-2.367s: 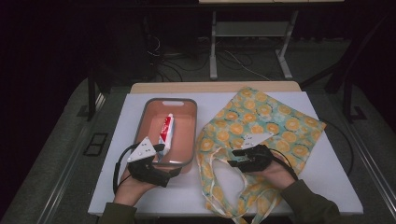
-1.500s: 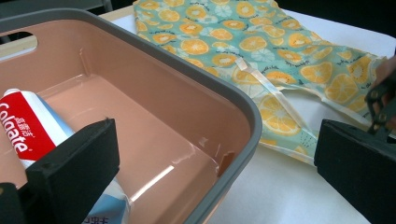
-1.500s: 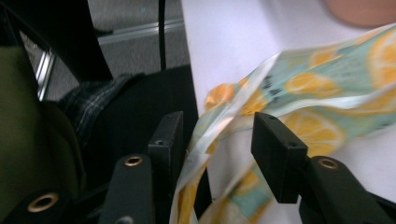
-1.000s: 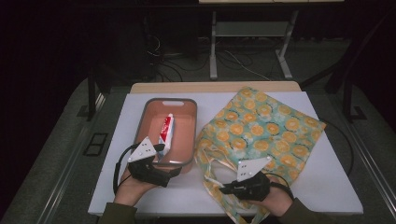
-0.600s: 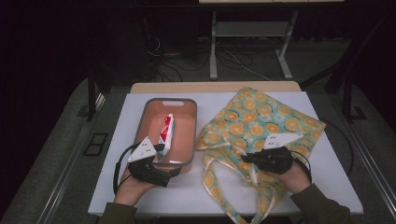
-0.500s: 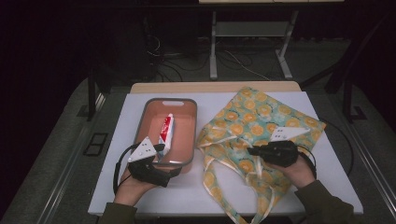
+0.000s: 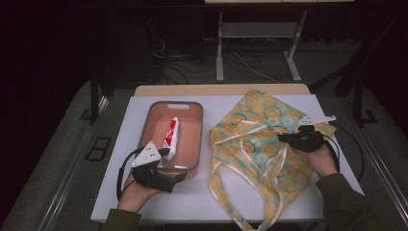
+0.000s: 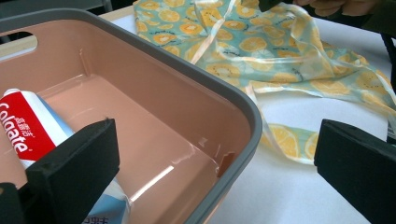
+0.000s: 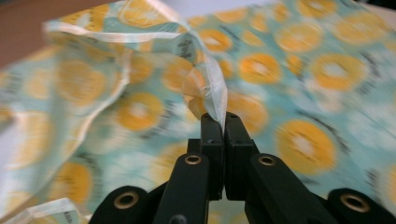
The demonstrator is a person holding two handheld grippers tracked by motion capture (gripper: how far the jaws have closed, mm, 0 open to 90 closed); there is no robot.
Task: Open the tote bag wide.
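We open the bag

Our right gripper [image 9: 219, 128] pinches the bag [image 7: 260, 139] by its strap [image 9: 212, 88] and lifts the mouth on the worktop [image 7: 216, 192]; left gripper [image 8: 219, 163], fingers spread, waits at the tray [image 8: 243, 116]. Next we fetch the toothpaste [image 7: 171, 137].

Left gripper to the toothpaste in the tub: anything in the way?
Nothing visible. The left gripper straddles the near wall of the tub, jaws open, one jaw already inside beside the toothpaste tube. The tote bag lies outside, to the right.
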